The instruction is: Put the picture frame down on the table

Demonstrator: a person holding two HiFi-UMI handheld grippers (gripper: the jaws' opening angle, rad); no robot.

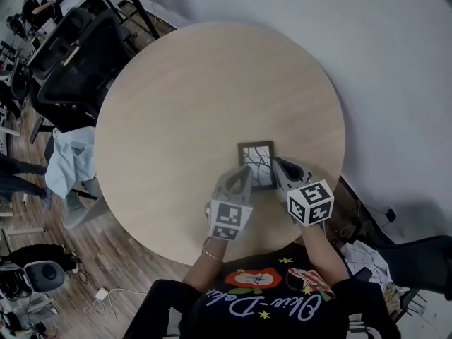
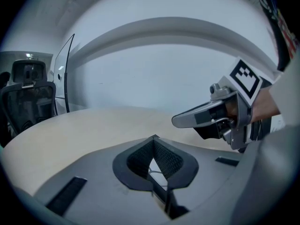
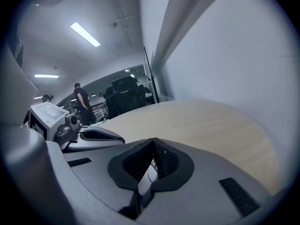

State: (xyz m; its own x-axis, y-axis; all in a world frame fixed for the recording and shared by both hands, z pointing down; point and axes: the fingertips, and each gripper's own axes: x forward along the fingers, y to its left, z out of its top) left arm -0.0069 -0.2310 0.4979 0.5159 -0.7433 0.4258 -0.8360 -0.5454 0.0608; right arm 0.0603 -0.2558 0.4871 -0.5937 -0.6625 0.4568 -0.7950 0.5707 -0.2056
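The round wooden bench (image 1: 176,97) is filling most of the head view, and the person is standing at its near edge, reaching both forearms out over it side by side. The left tool (image 1: 245,177) and the right tool (image 1: 280,169) are pointing away from the person and sloping gently down toward the benchtop, marker cubes facing up, running close together and almost parallel. Each tool is clamping shut on the picture frame (image 1: 257,161): in both the left gripper view and the right gripper view the jaws are meeting on a thin edge of glass with a line drawing behind it. The picture frame is sitting between the two tips, over the near right part of the bench, held by its near corners. Whether its far edge is touching the wood I cannot tell. As I judge it, the step in hand is the two-sided carry, and the putting-down is not yet done. The next move is calling for both hands sinking together, level with each other, until the picture frame is lying flat, and only then the jaws parting.
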